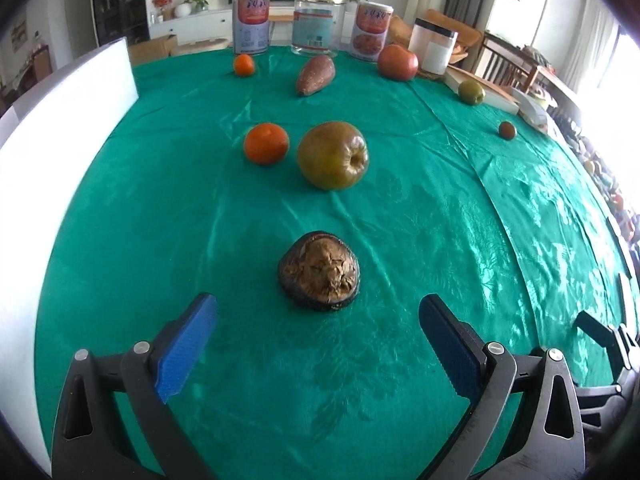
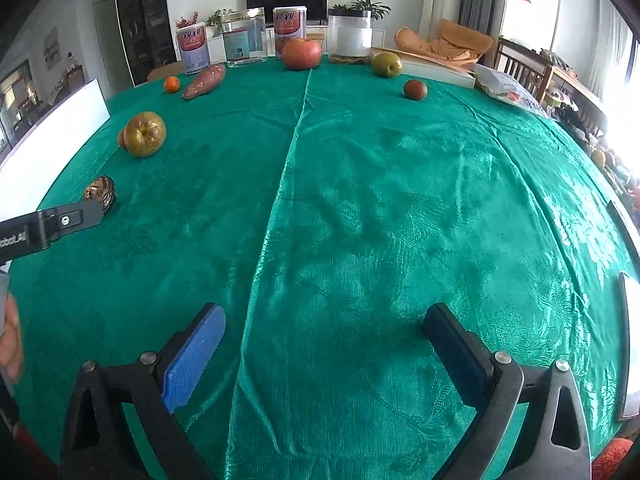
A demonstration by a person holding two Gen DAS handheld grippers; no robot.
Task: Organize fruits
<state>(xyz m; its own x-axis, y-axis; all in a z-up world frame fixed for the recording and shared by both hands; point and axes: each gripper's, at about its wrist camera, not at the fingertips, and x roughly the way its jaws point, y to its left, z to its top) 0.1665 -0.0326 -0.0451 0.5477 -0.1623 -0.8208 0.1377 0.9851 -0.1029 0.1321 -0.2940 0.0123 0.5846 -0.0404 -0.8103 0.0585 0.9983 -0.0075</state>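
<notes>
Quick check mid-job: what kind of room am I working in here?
Most likely a home living or dining room: a television on the far wall above a low cabinet with houseplants, and a big table under a green tablecloth with wooden chairs alongside.

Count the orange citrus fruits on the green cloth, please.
2. A small orange at the far edge near the cans; a bigger orange just left of the large greenish apple. More may be hidden.

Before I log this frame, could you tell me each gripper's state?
Left gripper: open, empty, dark wrinkled fruit just ahead.
Right gripper: open, empty.
</notes>
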